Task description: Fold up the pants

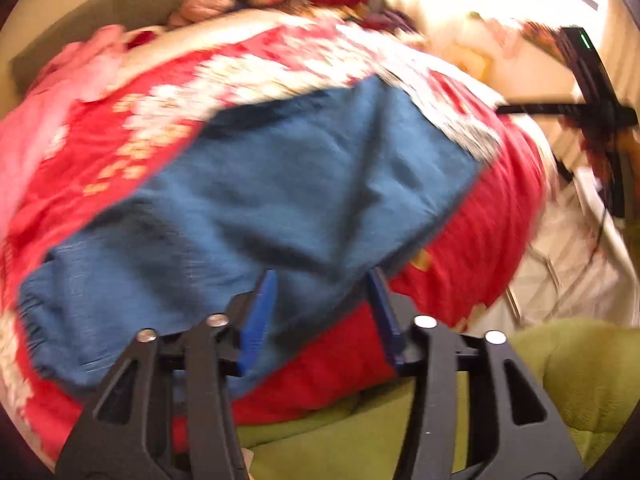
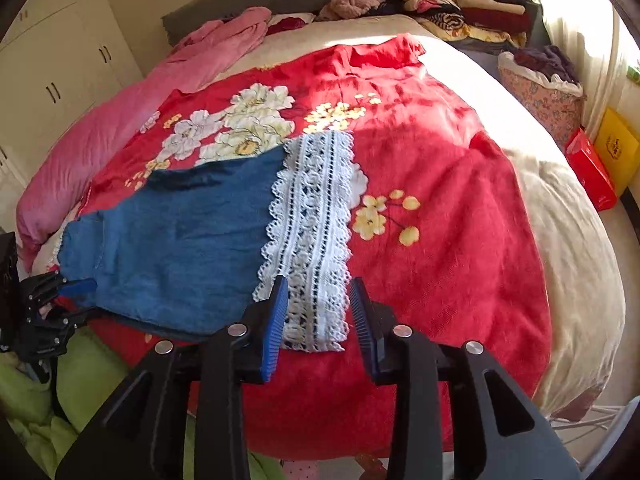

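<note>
Blue denim pants (image 2: 180, 240) with a white lace hem (image 2: 312, 236) lie folded on a red floral blanket (image 2: 440, 208). My right gripper (image 2: 320, 312) is open, its blue pads on either side of the lace hem's near end, holding nothing. My left gripper (image 1: 324, 304) is open over the near edge of the pants (image 1: 280, 184); that view is blurred. It also shows in the right wrist view (image 2: 68, 300) at the pants' left end, beside the waistband.
A pink blanket (image 2: 120, 120) lies along the bed's left. Stacked folded clothes (image 2: 460, 0) sit at the far right. A floral basket (image 2: 540, 92) and red and yellow boxes (image 2: 596, 168) stand on the right. Green fabric (image 2: 80, 380) is at the near edge.
</note>
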`<state>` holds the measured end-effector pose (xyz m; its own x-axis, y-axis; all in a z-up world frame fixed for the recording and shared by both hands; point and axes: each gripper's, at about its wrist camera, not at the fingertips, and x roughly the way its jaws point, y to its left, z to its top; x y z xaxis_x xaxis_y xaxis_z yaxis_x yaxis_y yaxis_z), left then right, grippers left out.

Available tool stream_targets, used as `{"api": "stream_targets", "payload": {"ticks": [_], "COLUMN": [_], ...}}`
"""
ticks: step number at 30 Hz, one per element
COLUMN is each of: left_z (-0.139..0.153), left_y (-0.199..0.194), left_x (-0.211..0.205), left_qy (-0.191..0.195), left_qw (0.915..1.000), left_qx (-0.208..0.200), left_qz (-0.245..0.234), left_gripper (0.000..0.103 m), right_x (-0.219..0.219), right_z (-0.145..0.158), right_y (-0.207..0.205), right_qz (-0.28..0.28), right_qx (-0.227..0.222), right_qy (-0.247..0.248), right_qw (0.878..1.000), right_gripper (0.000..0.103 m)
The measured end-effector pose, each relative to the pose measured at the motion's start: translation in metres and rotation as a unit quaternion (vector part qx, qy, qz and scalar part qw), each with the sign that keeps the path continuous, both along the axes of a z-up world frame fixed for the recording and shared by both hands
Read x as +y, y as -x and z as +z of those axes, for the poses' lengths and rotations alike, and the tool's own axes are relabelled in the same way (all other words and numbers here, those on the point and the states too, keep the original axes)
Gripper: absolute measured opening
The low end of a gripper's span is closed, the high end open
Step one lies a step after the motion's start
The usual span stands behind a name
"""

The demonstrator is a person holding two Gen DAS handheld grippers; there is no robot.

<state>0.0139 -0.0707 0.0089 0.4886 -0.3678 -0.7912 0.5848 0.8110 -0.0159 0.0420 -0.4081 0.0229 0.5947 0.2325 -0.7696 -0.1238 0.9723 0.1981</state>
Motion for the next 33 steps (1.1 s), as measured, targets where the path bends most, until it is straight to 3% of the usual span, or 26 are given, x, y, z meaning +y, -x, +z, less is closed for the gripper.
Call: {"api": "stream_targets", "payload": {"ticks": [2, 5, 7, 9, 11, 14, 15, 16, 17, 19, 22, 25, 27, 29, 33], "left_z": [0.011, 0.025, 0.027, 0.022, 0.014, -0.002, -0.010, -0.013, -0.014, -0.004, 0.007, -0.006, -0.014, -0.007, 0.019], "left_y": [-0.007, -0.020, -0.030, -0.039, -0.047, -0.058, -0.062, -0.065, -0.064, -0.059, -0.055, -0.063, -0.069, -0.065, -0.048], "left_x": [0.024, 0.076, 0.110, 0.136, 0.151, 0.157, 0.154, 0.153, 0.153, 0.161, 0.174, 0.182, 0.186, 0.189, 0.186], "left_qy": [0.004, 0.033, 0.026, 0.019, 0.026, 0.042, 0.043, 0.040, 0.036, 0.062, 0.043, 0.037, 0.041, 0.051, 0.053], "left_qw": [0.9985, 0.9886, 0.9752, 0.9625, 0.9551, 0.9526, 0.9523, 0.9514, 0.9497, 0.9471, 0.9430, 0.9397, 0.9380, 0.9362, 0.9354], "left_qx": [-0.016, -0.021, -0.028, -0.022, -0.005, 0.020, 0.026, 0.027, 0.021, 0.003, -0.027, -0.008, 0.016, 0.006, -0.030], "left_qz": [0.052, 0.145, 0.218, 0.270, 0.295, 0.301, 0.301, 0.304, 0.310, 0.315, 0.329, 0.340, 0.344, 0.348, 0.348], "left_gripper": [0.061, 0.069, 0.078, 0.082, 0.085, 0.082, 0.071, 0.039, 0.036, 0.035, 0.035, 0.036, 0.041, 0.051, 0.056], "right_x": [0.014, 0.031, 0.038, 0.041, 0.041, 0.039, 0.039, 0.038, 0.038, 0.037, 0.036, 0.040, 0.042, 0.042, 0.037], "right_z": [-0.002, -0.013, -0.022, -0.028, -0.033, -0.036, -0.038, -0.040, -0.042, -0.046, -0.050, -0.057, -0.059, -0.056, -0.035], "right_y": [-0.006, -0.016, -0.022, -0.024, -0.025, -0.025, -0.024, -0.024, -0.024, -0.022, -0.019, -0.017, -0.017, -0.017, -0.013], "right_qz": [0.020, 0.040, 0.051, 0.054, 0.053, 0.053, 0.055, 0.055, 0.056, 0.055, 0.056, 0.060, 0.062, 0.065, 0.067], "right_qx": [-0.001, 0.008, 0.018, 0.027, 0.033, 0.043, 0.047, 0.051, 0.056, 0.064, 0.069, 0.074, 0.074, 0.073, 0.034], "right_qy": [-0.004, -0.005, -0.001, 0.001, 0.001, 0.004, 0.007, 0.011, 0.014, 0.019, 0.016, 0.024, 0.031, 0.029, -0.009], "right_qw": [1.000, 0.999, 0.999, 0.998, 0.998, 0.998, 0.997, 0.997, 0.997, 0.996, 0.996, 0.995, 0.995, 0.995, 0.997], "right_gripper": [0.035, 0.038, 0.038, 0.038, 0.041, 0.048, 0.048, 0.048, 0.048, 0.048, 0.048, 0.048, 0.048, 0.048, 0.048]}}
